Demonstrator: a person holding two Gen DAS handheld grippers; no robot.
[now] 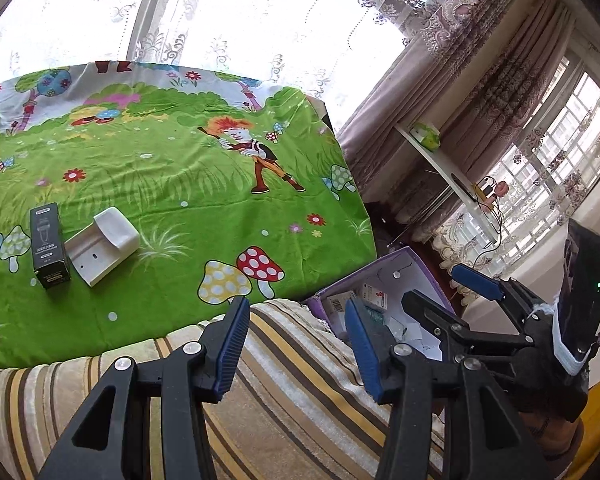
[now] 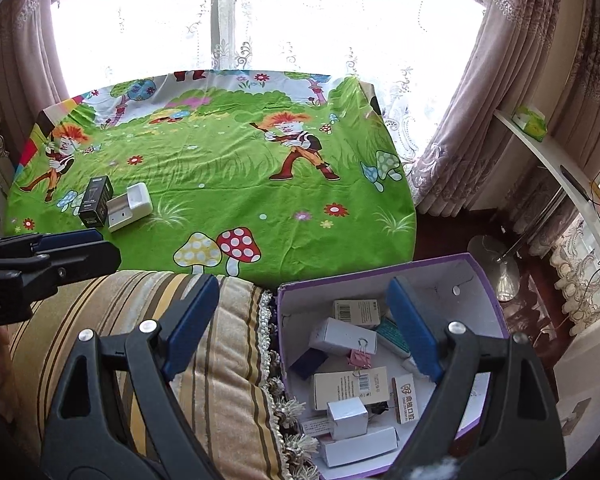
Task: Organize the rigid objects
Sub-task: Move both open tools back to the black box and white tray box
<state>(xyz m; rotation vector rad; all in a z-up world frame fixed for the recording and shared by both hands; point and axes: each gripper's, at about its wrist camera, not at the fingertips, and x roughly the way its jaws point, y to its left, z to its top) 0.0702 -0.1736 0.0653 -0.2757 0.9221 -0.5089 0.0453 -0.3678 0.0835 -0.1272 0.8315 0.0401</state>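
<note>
A small white carton (image 2: pixel 405 399) lying in the purple box (image 2: pixel 486 280) carries red Chinese characters over the Latin line "DING ZHI DENTAL". Barcodes show on two other cartons there, their digits too small to read. The black box (image 2: pixel 96 201) on the cartoon-print cloth bears print too fine to make out.

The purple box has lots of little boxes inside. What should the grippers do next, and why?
Probably lower the right hand-held gripper into the purple box for one small white box: its jaws are open and empty above it, and only two items lie on the green cloth.
</note>
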